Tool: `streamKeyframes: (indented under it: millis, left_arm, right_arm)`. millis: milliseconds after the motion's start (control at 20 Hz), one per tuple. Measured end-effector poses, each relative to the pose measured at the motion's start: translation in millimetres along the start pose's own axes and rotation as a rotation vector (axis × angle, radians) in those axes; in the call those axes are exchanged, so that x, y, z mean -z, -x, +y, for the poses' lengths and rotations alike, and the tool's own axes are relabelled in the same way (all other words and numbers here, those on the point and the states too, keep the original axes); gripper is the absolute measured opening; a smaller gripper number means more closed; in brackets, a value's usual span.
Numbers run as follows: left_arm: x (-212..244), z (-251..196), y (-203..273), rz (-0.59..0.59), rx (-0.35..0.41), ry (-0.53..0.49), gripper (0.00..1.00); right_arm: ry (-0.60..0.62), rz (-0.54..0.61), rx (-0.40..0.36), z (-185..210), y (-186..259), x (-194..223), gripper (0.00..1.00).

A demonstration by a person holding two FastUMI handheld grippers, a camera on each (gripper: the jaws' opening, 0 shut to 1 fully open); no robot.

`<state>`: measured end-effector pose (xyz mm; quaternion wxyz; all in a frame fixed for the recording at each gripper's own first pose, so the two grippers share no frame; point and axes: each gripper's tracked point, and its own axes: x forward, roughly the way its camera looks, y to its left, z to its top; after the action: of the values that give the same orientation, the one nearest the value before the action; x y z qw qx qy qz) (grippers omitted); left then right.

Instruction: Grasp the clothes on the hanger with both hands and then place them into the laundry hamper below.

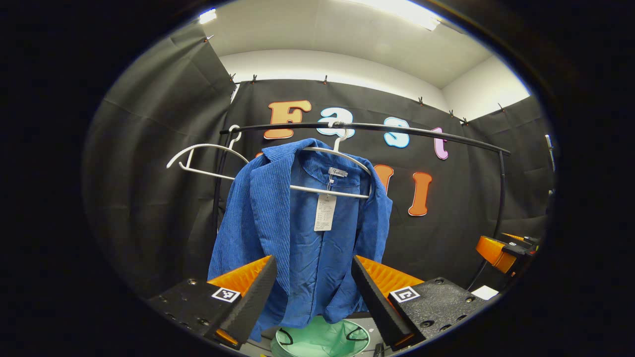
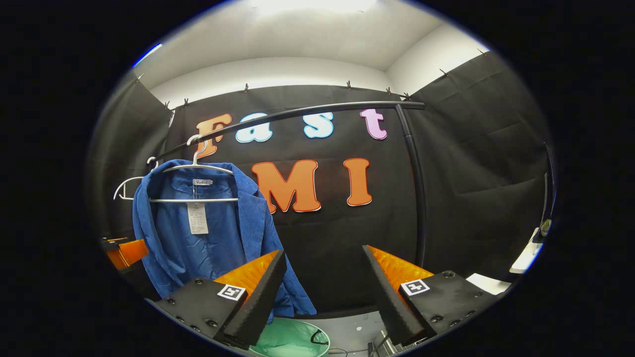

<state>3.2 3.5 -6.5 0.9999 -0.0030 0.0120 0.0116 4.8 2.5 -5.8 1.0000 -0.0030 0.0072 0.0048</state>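
Note:
A blue corduroy jacket [image 1: 302,243] with a paper tag hangs open on a white hanger [image 1: 330,191] from the black rail [image 1: 397,131]. My left gripper [image 1: 313,292] is open, and the jacket's lower part shows between its wide-apart fingers without being pressed. Below the hem sits the pale green laundry hamper [image 1: 322,341]. In the right gripper view the jacket [image 2: 218,238] hangs to the left. My right gripper [image 2: 322,292] is open on empty air beside it, over the hamper [image 2: 290,339]. Each gripper shows at the other's side: the right gripper [image 1: 501,250] and the left gripper [image 2: 126,252].
A bare white hanger [image 1: 203,158] hangs on the rail left of the jacket. The rack's upright post [image 2: 420,198] stands right of my right gripper. Black cloth walls close in behind and at both sides. A white ledge [image 2: 526,258] sits far right.

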Motion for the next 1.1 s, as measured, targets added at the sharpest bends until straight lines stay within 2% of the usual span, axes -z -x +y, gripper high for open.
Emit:
streamKeyframes:
  millis: [150,300,500,650,750,800,850,1050,1100]
  left_arm:
    - [1.1,4.9,-3.1,0.001,-0.019,-0.008,0.95]
    - [5.0,17.2,-8.7,0.01,-0.07,-0.026,0.95]
    - [9.0,29.9,-20.1,0.023,-0.127,-0.041,0.92]
    - [7.9,36.3,-30.6,0.022,-0.162,-0.055,0.98]
    - [7.0,42.7,-38.4,0.016,-0.19,-0.055,0.95]
    - [7.0,45.3,-41.0,0.017,-0.205,-0.052,0.98]
    - [7.3,48.4,-44.5,0.02,-0.221,-0.051,0.95]
    - [3.6,58.6,-58.6,0.011,-0.26,-0.068,0.95]
    - [2.3,60.6,-62.4,0.008,-0.267,-0.073,0.92]
  right_arm:
    - [0.015,0.001,-0.011,4.8,-4.6,2.6,0.98]
    - [-0.001,0.026,-0.045,17.2,-13.1,11.8,0.98]
    - [-0.027,0.052,-0.105,41.2,-35.9,19.2,0.98]
    - [-0.024,0.055,-0.164,64.5,-57.0,19.6,0.98]
    - [-0.03,0.069,-0.212,83.0,-71.2,22.6,0.98]
    - [-0.03,0.079,-0.233,91.4,-77.3,24.8,0.98]
    - [-0.028,0.085,-0.253,99.4,-85.6,26.1,0.98]
    - [-0.025,0.08,-0.295,121.8,-116.8,24.3,0.98]
    - [-0.03,0.081,-0.303,127.4,-124.0,24.5,0.98]
